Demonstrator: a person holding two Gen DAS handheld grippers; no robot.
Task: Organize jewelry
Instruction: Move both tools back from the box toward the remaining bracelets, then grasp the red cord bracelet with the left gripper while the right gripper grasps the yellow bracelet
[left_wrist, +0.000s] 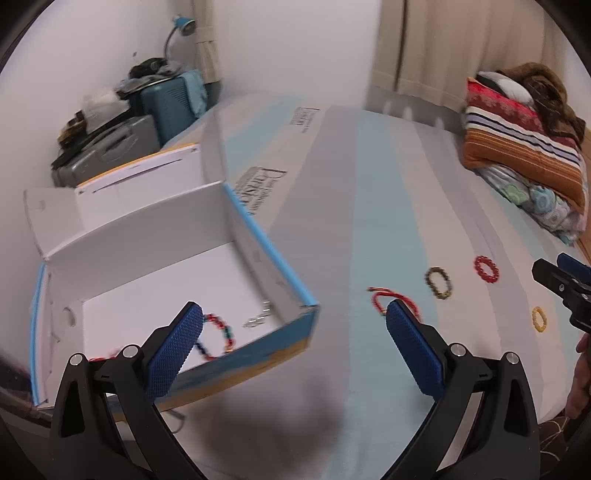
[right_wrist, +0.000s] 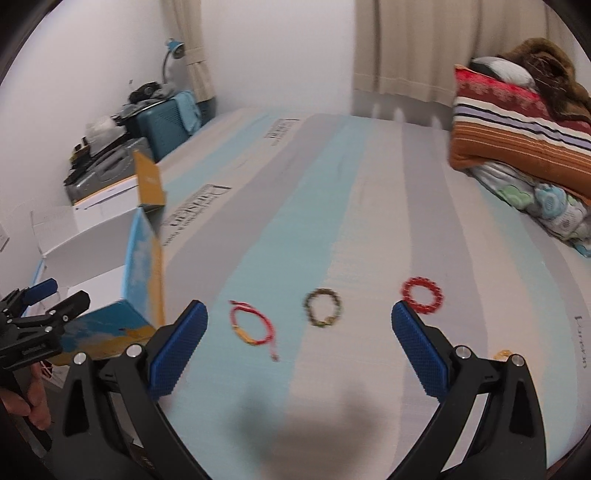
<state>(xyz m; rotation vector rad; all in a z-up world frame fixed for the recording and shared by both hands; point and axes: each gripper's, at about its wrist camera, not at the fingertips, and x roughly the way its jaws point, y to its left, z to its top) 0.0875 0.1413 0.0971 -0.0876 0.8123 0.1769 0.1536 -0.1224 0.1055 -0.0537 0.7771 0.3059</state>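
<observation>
An open white cardboard box (left_wrist: 258, 236) with blue and yellow sides sits at the left of the striped mattress; it also shows in the right wrist view (right_wrist: 142, 266). Inside lie a multicoloured bead bracelet (left_wrist: 221, 334) and a small silver piece (left_wrist: 258, 319). On the mattress lie a red cord bracelet (right_wrist: 253, 326), a dark olive bead bracelet (right_wrist: 323, 307), a red bead bracelet (right_wrist: 422, 295) and a yellow ring bracelet (left_wrist: 539, 319). My left gripper (left_wrist: 295, 332) is open and empty above the box's near corner. My right gripper (right_wrist: 299, 332) is open and empty, hovering before the bracelets.
Folded blankets and pillows (right_wrist: 524, 140) are stacked at the mattress's far right. Suitcases and clutter (right_wrist: 147, 122) with a blue lamp stand by the left wall. Curtains hang behind.
</observation>
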